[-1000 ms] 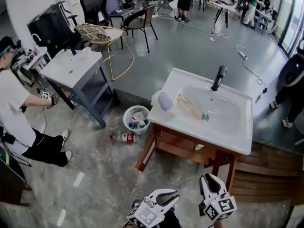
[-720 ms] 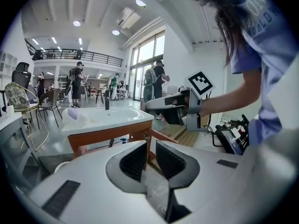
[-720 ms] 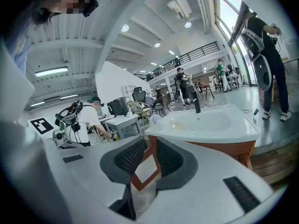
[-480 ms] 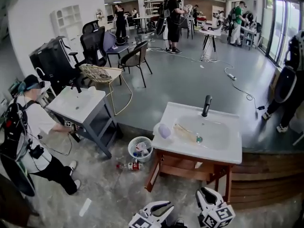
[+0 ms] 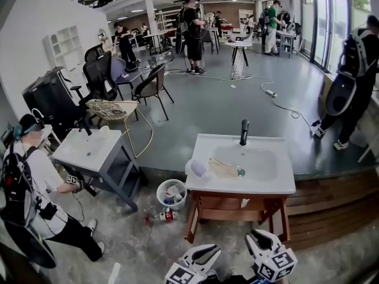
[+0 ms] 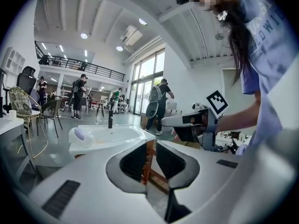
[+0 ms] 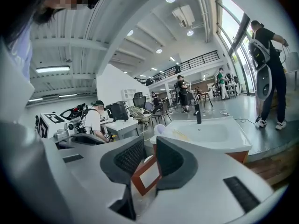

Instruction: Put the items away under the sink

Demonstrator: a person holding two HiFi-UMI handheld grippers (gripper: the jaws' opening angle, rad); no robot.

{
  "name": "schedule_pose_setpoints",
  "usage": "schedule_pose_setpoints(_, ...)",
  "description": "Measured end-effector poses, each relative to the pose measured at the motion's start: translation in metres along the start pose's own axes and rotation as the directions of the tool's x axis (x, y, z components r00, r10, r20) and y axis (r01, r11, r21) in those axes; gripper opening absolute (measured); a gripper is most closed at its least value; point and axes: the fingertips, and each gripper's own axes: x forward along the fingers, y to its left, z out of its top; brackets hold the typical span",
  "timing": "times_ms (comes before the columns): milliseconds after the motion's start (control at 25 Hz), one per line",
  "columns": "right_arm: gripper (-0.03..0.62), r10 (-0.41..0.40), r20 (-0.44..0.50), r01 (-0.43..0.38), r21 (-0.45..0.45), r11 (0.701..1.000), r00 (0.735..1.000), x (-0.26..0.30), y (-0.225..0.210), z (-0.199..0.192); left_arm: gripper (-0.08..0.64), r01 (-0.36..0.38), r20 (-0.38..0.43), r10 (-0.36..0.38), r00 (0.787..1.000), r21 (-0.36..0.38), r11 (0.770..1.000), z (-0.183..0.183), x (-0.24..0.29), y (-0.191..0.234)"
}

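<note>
The white sink (image 5: 278,185) on its wooden stand lies ahead of me, with a black faucet (image 5: 243,132) at the back. A pale purple item (image 5: 198,168), a clear wrapped item (image 5: 221,169) and a small green thing (image 5: 241,172) lie at the basin's left. The stand's door (image 5: 190,223) hangs open on the left. My left gripper (image 5: 206,255) and right gripper (image 5: 265,239) are at the bottom edge, well short of the sink. Each is open by a narrow gap, with nothing between the pads (image 6: 169,160) (image 7: 172,158).
A white waste basket (image 5: 170,194) and a red-labelled bottle (image 5: 163,216) on the floor sit left of the stand. A crouching person (image 5: 35,200) works at a second sink stand (image 5: 92,152) further left. A wooden step (image 5: 331,209) runs to the right. Chairs and people stand beyond.
Both grippers have risen together and the view has tilted up, so the sink looks smaller and farther away. More of the room behind shows. The jaws look unchanged.
</note>
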Motion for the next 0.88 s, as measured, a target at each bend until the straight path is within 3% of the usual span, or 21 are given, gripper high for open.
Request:
schedule_pose_setpoints(480,0.091,-0.025,0.014,0.026,-0.059,0.998,1.0,-0.015,0.022,0.008,0.067,0.036,0.056,-0.036,0.998,0.002,0.999,0.026,-0.01,-0.007)
schedule_pose_setpoints(880,0.087,0.023,0.021,-0.021,-0.126,0.992,1.0,-0.047,0.02,0.017,0.067,-0.027,0.128,0.029,0.991,-0.016,1.0,0.055,-0.004,-0.034)
